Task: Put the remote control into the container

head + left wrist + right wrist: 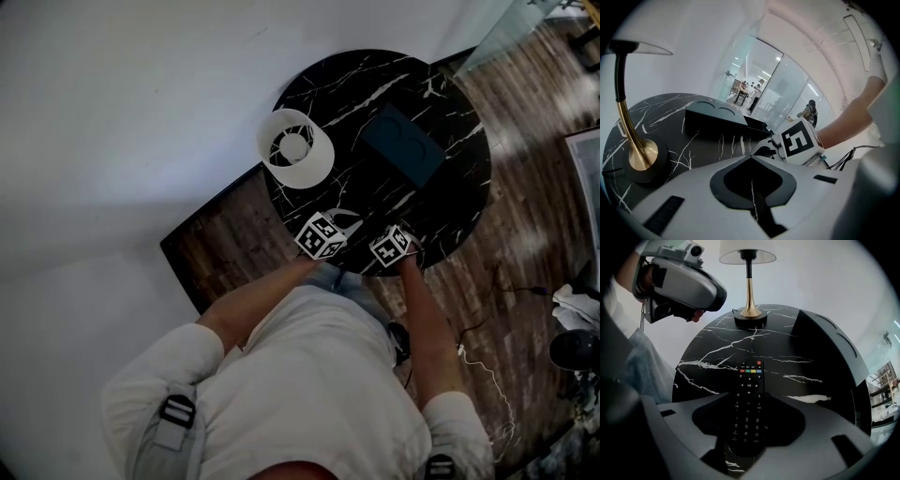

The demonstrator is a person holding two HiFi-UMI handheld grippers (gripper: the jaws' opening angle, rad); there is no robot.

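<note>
The black remote control [749, 401] lies flat on the black marble table [717, 348], buttons up, its coloured keys pointing away. My right gripper [749, 395] is shut on it, one fingertip against each long side. The dark container [403, 145] stands past it on the table, also showing as a dark container [834, 352] to the right in the right gripper view. In the head view the right gripper [397, 234] is at the near table edge and hides the remote. My left gripper [751, 158] is shut on nothing, and hovers beside it as the left gripper [339, 223].
A lamp [295, 148] with a white shade and brass stem stands at the table's left; its lamp base [642, 157] is close to my left gripper. The round table's near edge [375, 272] is just under both grippers. Wooden floor [525, 234] and cables lie beyond.
</note>
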